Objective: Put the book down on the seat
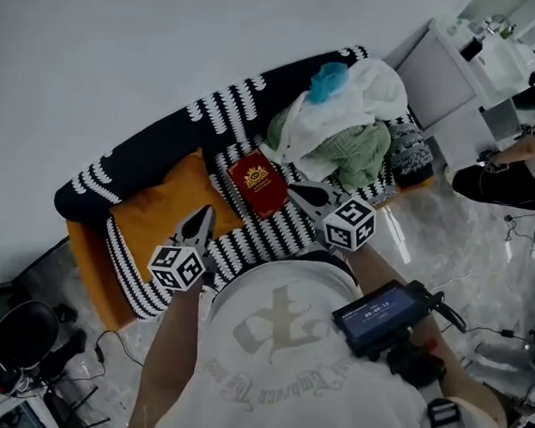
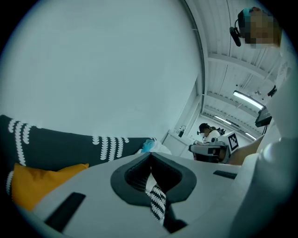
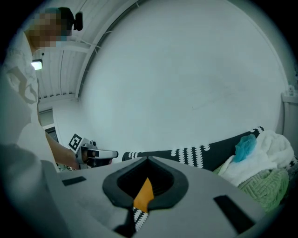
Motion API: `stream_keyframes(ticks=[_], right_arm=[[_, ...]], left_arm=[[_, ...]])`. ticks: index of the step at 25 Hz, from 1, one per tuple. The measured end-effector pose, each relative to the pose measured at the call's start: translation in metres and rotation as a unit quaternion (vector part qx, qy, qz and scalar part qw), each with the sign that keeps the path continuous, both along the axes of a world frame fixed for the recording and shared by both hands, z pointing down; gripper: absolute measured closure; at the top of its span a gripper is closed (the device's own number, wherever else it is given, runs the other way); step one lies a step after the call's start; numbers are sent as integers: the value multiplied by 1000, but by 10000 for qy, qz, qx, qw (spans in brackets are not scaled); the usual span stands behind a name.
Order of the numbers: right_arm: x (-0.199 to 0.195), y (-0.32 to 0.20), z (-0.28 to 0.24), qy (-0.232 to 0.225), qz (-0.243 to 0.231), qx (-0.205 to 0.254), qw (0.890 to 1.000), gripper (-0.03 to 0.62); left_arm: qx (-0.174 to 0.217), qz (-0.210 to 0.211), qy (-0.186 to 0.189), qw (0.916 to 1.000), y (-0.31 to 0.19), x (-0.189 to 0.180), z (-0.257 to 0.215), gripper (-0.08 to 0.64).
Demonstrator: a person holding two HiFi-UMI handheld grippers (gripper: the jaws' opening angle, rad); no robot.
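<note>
Looking down in the head view, the red book [image 1: 257, 183] lies flat on the striped sofa seat [image 1: 275, 235]. An orange cushion [image 1: 160, 209] sits at its 8 o'clock and a clothes heap [image 1: 338, 121] at its 2 o'clock. The left gripper [image 1: 202, 213] hovers at the book's 8 o'clock, the right gripper [image 1: 295, 193] just beside its 4 o'clock edge.

Left gripper view: jaws pressed together, nothing between them, striped fabric beyond.

Right gripper view: jaws likewise together and empty, orange cushion beyond.

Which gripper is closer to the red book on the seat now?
Right. The right gripper sits just right of the red book, its fingers together; the left gripper is farther off, on the book's left by the orange cushion.
</note>
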State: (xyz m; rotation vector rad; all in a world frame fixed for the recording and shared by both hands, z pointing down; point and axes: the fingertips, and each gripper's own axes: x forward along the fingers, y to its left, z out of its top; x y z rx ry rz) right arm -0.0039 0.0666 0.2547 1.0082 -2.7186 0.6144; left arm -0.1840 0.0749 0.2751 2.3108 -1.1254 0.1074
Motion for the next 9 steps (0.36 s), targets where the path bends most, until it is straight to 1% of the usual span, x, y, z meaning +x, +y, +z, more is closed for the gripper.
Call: stream_keyframes(ticks=[2,4,6,9], right_arm=[[5,5,-16,-83,-54,-95,9999,578],[-10,21,-32,-116,-123,-128,9998,578],[-40,40,-46,-102,-173,-85,9998,578],[-91,72,-64,-73,-224,-4,9997,578]], left_arm=[[-81,-29,-81,9999,6,8,-20,549],[-103,-60,-123,9999,22,-4,-38,549],[-57,-80,-106,9999,41,-31,-51,549],[19,-91,-81,9999,75,-81,-68,549]])
